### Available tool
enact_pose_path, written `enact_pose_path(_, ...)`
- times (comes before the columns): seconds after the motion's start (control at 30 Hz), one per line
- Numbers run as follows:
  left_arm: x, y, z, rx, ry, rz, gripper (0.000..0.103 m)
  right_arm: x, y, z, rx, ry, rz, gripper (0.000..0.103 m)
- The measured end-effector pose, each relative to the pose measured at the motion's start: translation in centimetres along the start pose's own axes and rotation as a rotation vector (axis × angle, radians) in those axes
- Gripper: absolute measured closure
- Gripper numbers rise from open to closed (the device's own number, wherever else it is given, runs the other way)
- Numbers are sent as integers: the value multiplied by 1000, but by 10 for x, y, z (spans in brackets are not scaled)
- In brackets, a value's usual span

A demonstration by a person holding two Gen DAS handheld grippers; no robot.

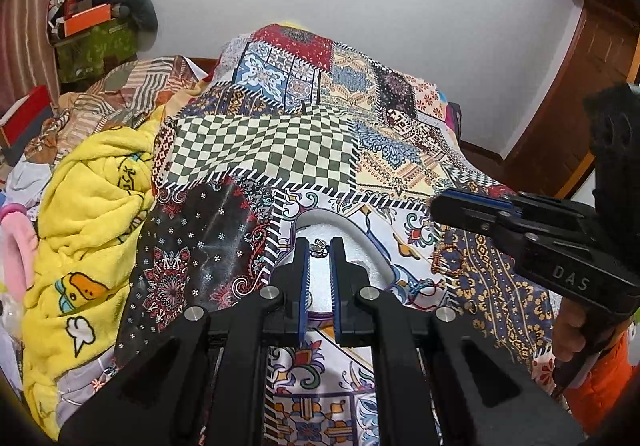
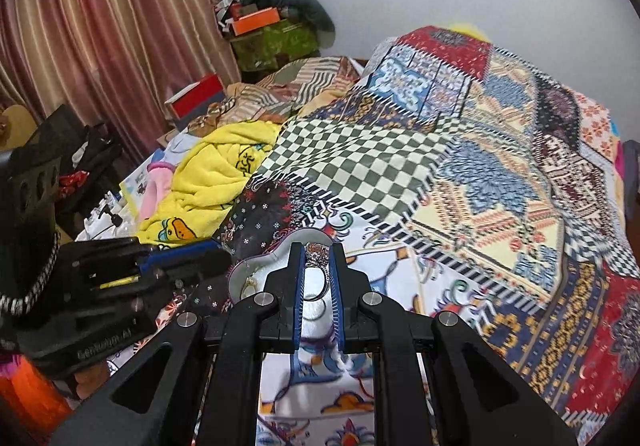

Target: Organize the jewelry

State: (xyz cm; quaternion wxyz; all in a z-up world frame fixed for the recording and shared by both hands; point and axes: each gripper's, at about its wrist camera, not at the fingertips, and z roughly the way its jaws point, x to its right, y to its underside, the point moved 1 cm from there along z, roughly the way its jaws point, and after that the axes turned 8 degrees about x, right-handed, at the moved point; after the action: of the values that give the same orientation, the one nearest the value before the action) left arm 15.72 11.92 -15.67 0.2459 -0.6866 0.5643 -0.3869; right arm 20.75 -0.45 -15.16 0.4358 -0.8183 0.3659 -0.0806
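Nearest in each wrist view, a ring is seen pinched between nearly closed jaws: the left gripper [image 1: 320,246] is clamped on a small ring [image 1: 319,247] at its tips, and the right gripper [image 2: 318,254] is clamped on a stone-set ring [image 2: 317,260] whose band hangs down between the fingers. Just beneath both, a white tray [image 1: 362,234] with a raised curved rim is laid on the patchwork bedspread [image 1: 264,141]; a gold ring [image 2: 249,286] is already seen inside it in the right view. A beaded bracelet [image 1: 446,260] is left on the cloth just right of the tray. The step is judged as placing the rings into the tray. For a clean drop, each ring should be brought over the rim and lowered close to the floor before the jaws are eased apart, one gripper at a time, since the two are crowded close together over the same tray. The soft bedspread may let the tray tip if the rim is pressed. Farther off, open quilt is available ahead and right; a yellow blanket [image 1: 92,213] crowds the left, boxes and curtain beyond.
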Motion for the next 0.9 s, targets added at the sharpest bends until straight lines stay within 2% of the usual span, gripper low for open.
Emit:
enact_pose_path(0.27,-1,7,21,-36,33,12,95,-4,-2,31,-62,-20,-16,92)
enact_pose_path(0.43,-3,11,31,-53,29,17,95,-5,2,44,-95,-21,-31,92)
enact_pose_path(0.9,-11,15,39,-73,3,11,95,-10,4,52,-124,-18,-64,92)
